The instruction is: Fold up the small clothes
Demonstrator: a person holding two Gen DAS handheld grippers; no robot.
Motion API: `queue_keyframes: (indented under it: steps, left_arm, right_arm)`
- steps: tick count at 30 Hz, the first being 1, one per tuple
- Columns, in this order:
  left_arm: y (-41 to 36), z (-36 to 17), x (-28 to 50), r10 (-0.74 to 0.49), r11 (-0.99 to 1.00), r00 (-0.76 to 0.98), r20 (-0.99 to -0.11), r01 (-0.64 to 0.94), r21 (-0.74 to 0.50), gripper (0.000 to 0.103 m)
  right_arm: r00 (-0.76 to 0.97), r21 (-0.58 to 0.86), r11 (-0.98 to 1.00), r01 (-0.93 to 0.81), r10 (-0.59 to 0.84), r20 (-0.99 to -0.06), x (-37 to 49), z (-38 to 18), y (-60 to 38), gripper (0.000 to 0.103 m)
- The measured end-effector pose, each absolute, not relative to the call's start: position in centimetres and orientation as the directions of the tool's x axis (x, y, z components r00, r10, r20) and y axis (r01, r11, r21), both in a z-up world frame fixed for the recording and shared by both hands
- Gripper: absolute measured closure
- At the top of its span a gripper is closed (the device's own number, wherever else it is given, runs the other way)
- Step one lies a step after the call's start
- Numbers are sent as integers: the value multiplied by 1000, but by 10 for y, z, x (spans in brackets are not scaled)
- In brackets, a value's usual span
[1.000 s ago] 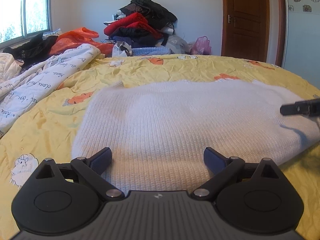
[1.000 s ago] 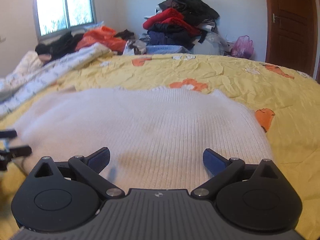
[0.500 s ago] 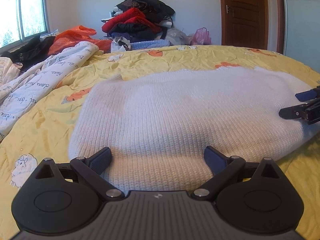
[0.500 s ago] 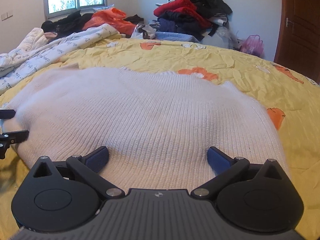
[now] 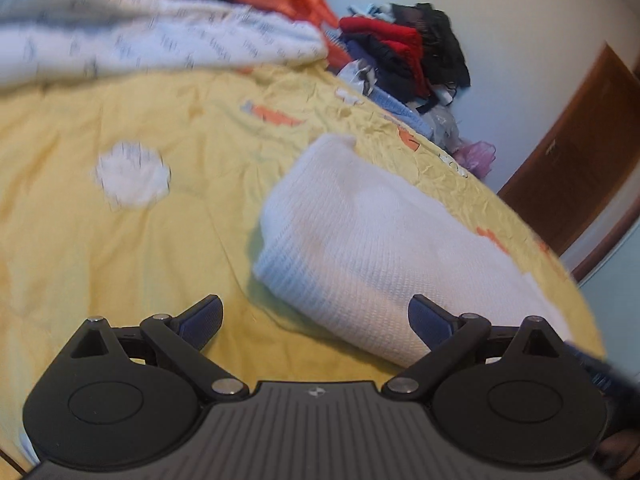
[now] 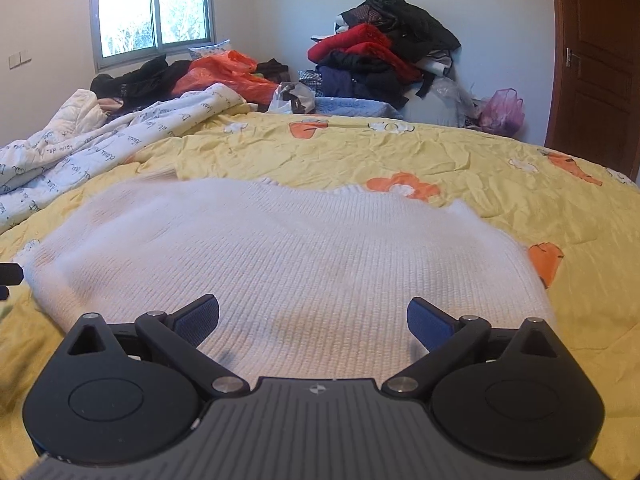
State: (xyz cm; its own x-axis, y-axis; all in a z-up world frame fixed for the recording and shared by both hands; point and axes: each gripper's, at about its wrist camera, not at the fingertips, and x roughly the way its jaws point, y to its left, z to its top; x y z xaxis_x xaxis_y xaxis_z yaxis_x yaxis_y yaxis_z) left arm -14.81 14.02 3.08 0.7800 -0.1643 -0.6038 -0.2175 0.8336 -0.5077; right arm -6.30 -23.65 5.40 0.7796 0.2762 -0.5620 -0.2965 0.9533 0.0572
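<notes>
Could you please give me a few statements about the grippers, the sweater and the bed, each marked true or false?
1. The right gripper is open. True.
2. The left gripper is shut on the sweater. False: its jaws are spread and hold nothing.
3. The sweater lies on a yellow bedspread. True.
4. The sweater is red. False: it is white.
5. A clothes pile sits beyond the bed's far edge. True.
</notes>
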Motion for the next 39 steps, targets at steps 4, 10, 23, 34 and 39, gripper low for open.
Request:
queue_keyframes:
  steps: [4,10,23,34,39]
  left_arm:
    - [143,20,-136,-235,720,771,-592,-271,-639,3]
    - [132,23,-103,-174,704,765,-620,-343,-622,12]
    - [117,34,-103,-22,789,748,-664,-395,-470,89]
    - [2,99,-81,-37,974,867,-498,-79,-211,91]
    - [-85,81,-81,-126,989,858,-498,147,3,91]
  right_arm:
    - [774,81,948,-307,298,-559,-66,55,-234,0]
    - [776,101,948,-303,307,-551,-73,57,-244,0]
    - [782,187,946,-264,324,-532,-77,56,-270,0]
    - [807,319,920,-227,361,-467,-78,68,-302,0]
    - [814,535,833,-141,405,-417,-73,67,-349,0]
